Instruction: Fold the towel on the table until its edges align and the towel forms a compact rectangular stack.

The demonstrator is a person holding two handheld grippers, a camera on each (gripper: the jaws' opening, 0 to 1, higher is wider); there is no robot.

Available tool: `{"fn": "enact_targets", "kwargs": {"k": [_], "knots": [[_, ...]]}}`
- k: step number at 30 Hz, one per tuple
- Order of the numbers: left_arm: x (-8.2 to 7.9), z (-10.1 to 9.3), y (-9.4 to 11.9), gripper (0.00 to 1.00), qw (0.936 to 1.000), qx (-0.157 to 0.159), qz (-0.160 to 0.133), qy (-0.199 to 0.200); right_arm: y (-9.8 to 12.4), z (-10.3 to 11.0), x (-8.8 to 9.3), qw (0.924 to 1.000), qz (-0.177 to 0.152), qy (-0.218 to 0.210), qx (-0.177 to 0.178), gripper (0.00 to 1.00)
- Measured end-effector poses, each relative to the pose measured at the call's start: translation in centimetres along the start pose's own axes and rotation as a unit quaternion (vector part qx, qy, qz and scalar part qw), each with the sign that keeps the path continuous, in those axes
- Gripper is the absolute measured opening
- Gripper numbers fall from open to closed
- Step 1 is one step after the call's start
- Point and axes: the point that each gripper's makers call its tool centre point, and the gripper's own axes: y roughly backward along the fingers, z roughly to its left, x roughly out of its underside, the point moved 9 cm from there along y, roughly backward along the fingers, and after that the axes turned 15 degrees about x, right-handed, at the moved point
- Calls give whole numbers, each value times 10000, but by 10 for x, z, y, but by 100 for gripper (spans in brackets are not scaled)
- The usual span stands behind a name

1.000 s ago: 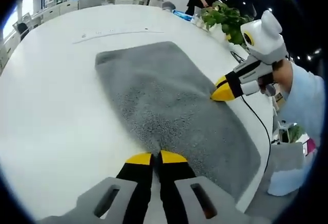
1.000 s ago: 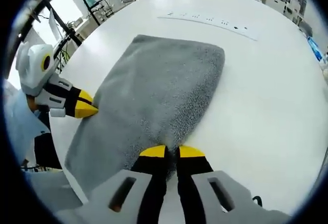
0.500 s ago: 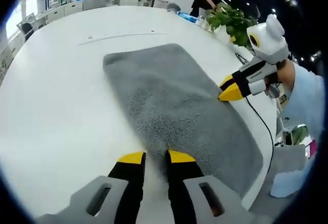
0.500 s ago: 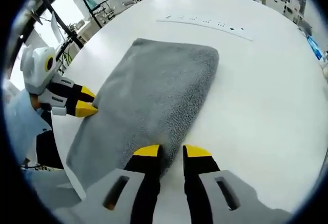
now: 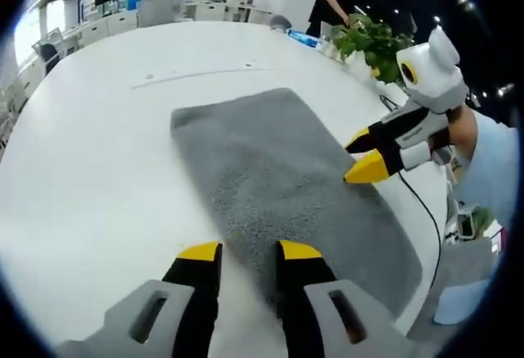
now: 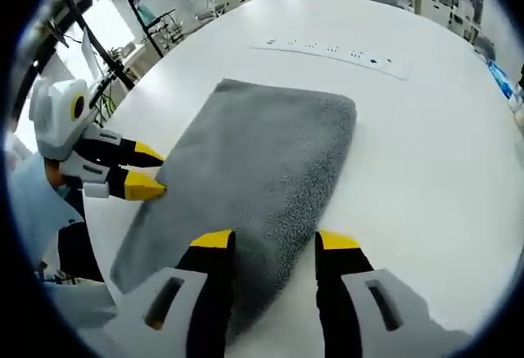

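Grey towel (image 5: 282, 174) lay flat on the white round table (image 5: 90, 153), folded into a long rectangle, one long edge near the table's rim. Left gripper (image 5: 250, 251) was released, jaws spread, yellow tips straddling the towel's near long edge. In the right gripper view, right gripper (image 6: 274, 241) also released, jaws wide apart over the opposite long edge of the towel (image 6: 262, 169). Each gripper showed in the other's view with jaws parted at the towel's edge: right one (image 5: 364, 155), left one (image 6: 151, 171). Potted plant (image 5: 368, 38) stood at the table's far side, a person behind it. A thin strip (image 6: 332, 49) lay on the table beyond the towel.
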Motion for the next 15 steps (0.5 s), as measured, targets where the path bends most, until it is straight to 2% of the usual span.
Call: {"fn": "enact_targets", "kwargs": {"k": [2,6,9,12,15], "knots": [[-6,12,-9,34,9999,-100,12,-70,-1,5,-1,10000,15,73,36,49],[-6,6,-11,40,9998,-191,-12,-81,-2,10,0,9999,19,81,76,51],[-6,6,-14,41,9997,-230,15,-96,-5,9,1,9999,37,96,115,51],[-3,4,-15,41,9989,-353,206,-224,-5,8,1,9997,43,190,160,49],[-4,2,-15,41,9987,-363,219,-279,-3,5,3,9995,63,234,203,47]]}}
